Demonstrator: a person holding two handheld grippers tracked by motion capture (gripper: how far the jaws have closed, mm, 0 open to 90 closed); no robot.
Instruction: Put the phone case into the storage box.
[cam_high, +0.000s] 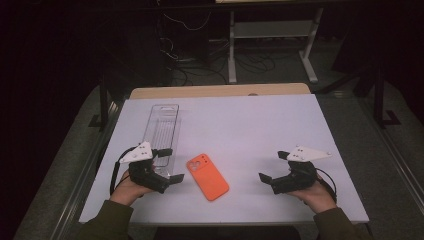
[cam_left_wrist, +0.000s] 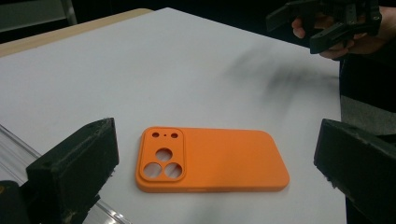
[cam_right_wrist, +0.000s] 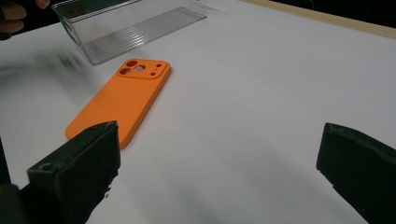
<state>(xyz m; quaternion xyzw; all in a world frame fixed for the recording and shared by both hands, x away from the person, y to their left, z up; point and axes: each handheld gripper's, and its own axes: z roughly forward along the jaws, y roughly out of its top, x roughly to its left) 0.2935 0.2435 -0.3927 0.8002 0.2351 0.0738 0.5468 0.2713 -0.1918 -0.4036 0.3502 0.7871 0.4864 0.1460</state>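
An orange phone case (cam_high: 208, 176) lies flat on the white table top (cam_high: 240, 125), camera cut-outs facing up, near the front middle. My left gripper (cam_high: 171, 165) rests to the left of it, wide open and empty, jaws pointing at the case (cam_left_wrist: 210, 158). My right gripper (cam_high: 273, 167) sits to the right of the case, also wide open and empty. In the right gripper view the case (cam_right_wrist: 120, 99) lies ahead and to the left. The right gripper (cam_left_wrist: 322, 28) and its hand appear at the top right of the left gripper view.
A clear plastic tray (cam_high: 162, 131) with a ribbed bottom lies lengthwise behind the left gripper, also seen as the tray (cam_right_wrist: 126, 28) in the right gripper view. A wooden edge (cam_high: 220, 91) runs along the table's far side. Cables and a desk frame (cam_high: 270, 45) stand beyond.
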